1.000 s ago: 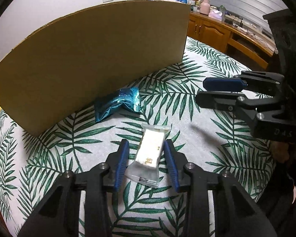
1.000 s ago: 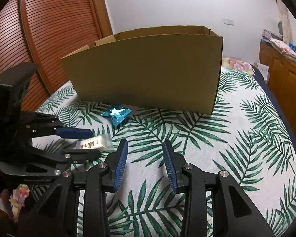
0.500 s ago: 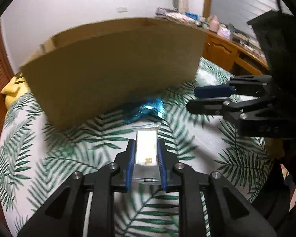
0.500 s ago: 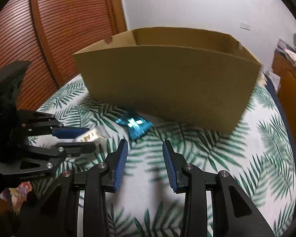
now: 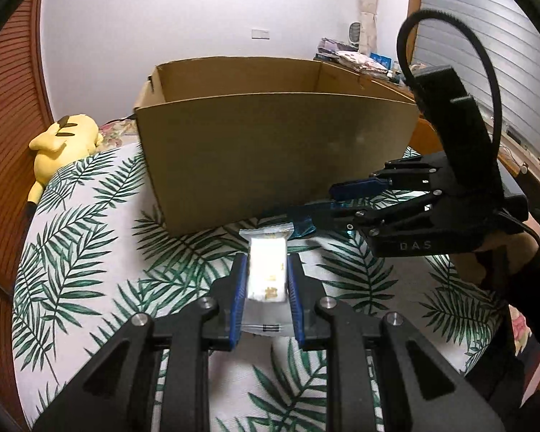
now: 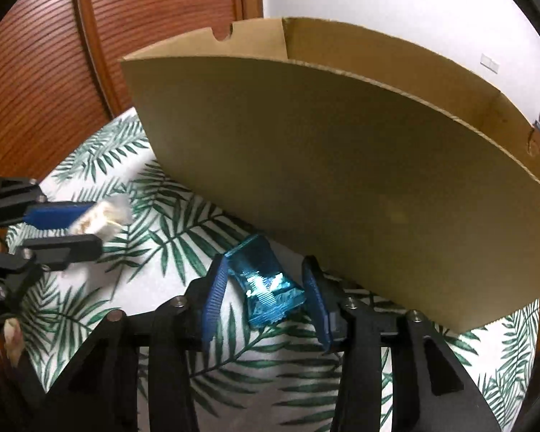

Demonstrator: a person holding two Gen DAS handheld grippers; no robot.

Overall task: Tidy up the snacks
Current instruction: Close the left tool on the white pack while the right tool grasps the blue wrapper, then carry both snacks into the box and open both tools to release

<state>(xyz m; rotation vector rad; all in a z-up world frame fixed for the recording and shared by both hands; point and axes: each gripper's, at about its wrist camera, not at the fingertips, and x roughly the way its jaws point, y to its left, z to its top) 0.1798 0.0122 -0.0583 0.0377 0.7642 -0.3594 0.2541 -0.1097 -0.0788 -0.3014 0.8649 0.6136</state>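
My left gripper (image 5: 264, 280) is shut on a clear-wrapped white snack (image 5: 266, 273) and holds it above the leaf-print cloth, in front of the open cardboard box (image 5: 270, 158). It shows at the left of the right wrist view (image 6: 64, 226) with the snack (image 6: 100, 216). My right gripper (image 6: 266, 284) is open, its fingers on either side of a shiny blue snack packet (image 6: 266, 280) that lies on the cloth against the box wall (image 6: 342, 165). In the left wrist view the right gripper (image 5: 345, 198) sits at the right over the blue packet (image 5: 302, 223).
A leaf-print cloth (image 5: 90, 252) covers the table. A yellow plush toy (image 5: 64, 140) lies at the far left beside the box. Wooden slatted doors (image 6: 126, 28) stand behind. A wooden counter with clutter (image 5: 378, 68) lies at the back right.
My left gripper closed on the white snack and lifted it toward the box. My right gripper moved forward until its open fingers straddle the blue packet.
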